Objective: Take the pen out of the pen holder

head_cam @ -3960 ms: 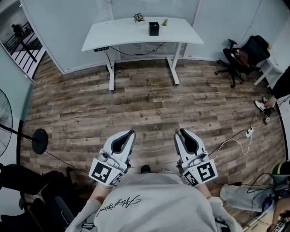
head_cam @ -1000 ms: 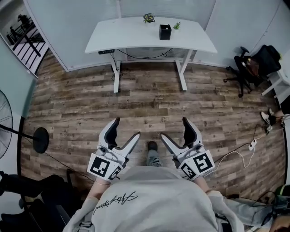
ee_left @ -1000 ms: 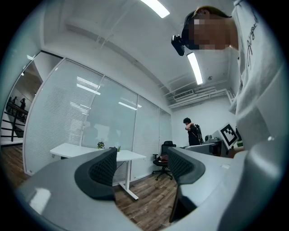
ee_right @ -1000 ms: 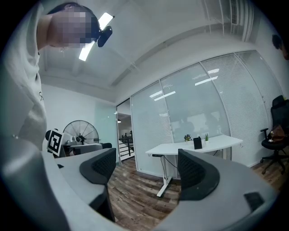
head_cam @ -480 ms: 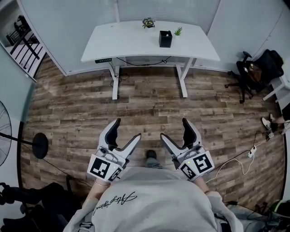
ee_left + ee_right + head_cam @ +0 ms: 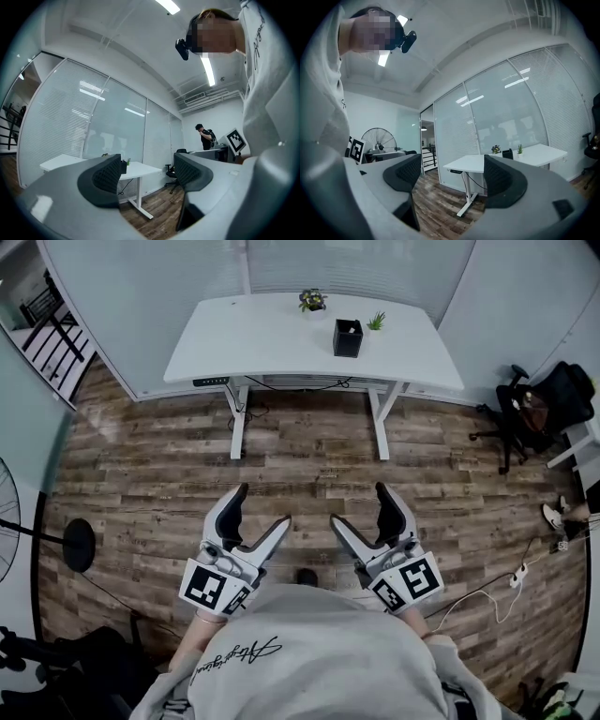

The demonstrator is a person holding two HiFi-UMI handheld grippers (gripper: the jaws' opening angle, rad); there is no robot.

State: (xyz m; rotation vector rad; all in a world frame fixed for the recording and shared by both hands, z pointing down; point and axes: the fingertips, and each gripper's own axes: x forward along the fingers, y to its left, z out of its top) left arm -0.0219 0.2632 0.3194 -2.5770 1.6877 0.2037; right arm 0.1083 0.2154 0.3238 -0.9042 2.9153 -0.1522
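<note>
Head view shows the left gripper [image 6: 262, 506] and right gripper [image 6: 359, 505], jaws spread wide and empty, over the wood floor [image 6: 141, 474], well apart from the black pen holder [image 6: 348, 337] on the white desk [image 6: 262, 334].

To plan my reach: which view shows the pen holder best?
The head view: the black pen holder stands unhidden on the white desk. The right gripper view shows it small and distant; the left gripper view shows it tiny, at a jaw's edge.
</note>
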